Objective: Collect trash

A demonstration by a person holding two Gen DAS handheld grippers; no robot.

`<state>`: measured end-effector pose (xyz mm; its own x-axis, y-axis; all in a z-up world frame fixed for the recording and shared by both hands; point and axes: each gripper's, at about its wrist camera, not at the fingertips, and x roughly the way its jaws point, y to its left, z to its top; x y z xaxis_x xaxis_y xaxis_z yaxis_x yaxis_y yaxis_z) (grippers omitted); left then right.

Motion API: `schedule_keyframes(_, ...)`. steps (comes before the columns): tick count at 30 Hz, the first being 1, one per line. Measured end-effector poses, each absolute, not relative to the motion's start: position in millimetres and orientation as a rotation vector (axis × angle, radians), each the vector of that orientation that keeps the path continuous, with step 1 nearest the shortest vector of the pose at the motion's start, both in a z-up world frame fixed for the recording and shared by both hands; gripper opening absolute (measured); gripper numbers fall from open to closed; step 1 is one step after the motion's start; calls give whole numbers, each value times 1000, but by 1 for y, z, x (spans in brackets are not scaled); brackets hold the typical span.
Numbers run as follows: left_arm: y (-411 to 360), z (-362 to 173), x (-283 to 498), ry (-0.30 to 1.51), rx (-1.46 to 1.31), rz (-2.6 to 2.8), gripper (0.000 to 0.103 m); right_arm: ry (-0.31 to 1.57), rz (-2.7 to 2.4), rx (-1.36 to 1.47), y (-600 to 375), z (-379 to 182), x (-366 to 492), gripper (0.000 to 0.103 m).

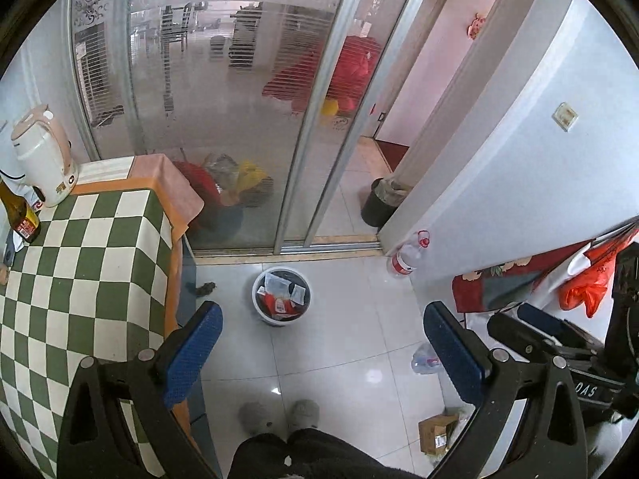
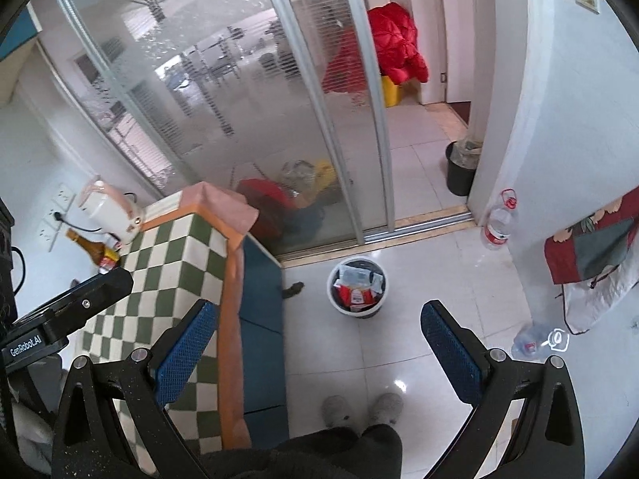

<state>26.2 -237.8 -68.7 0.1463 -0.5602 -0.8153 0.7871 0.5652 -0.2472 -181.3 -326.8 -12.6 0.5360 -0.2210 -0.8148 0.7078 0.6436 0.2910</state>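
Observation:
A white bin (image 1: 268, 316) (image 2: 342, 308) stands on the tiled floor near the sliding glass door, holding red and white wrappers. A crushed clear plastic bottle (image 1: 424, 359) (image 2: 533, 341) lies on the floor to its right. Nearer the person's feet lies a small cardboard box (image 1: 437, 433). A small dark scrap (image 1: 205, 288) (image 2: 293, 289) sits by the table's corner. My left gripper (image 1: 327, 343) is open and empty, held above the floor short of the bin. My right gripper (image 2: 319, 343) is likewise open with nothing between its blue pads.
A table with a green checked cloth (image 1: 80, 279) (image 2: 167, 263) fills the left, carrying a kettle (image 1: 44, 155) and a brown bottle (image 1: 20, 211). A large water bottle (image 1: 407, 255) (image 2: 499, 223) leans at the wall corner. A black bin (image 2: 459, 167) stands beyond the doorway. Grey slippers (image 1: 279, 415) are below.

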Motion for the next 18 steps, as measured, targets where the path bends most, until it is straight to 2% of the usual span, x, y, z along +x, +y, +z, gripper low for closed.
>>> schedule_keyframes(18,-222,-58,-1,1063,279,-946,103,878,-453,671,-340,-7,-189,103)
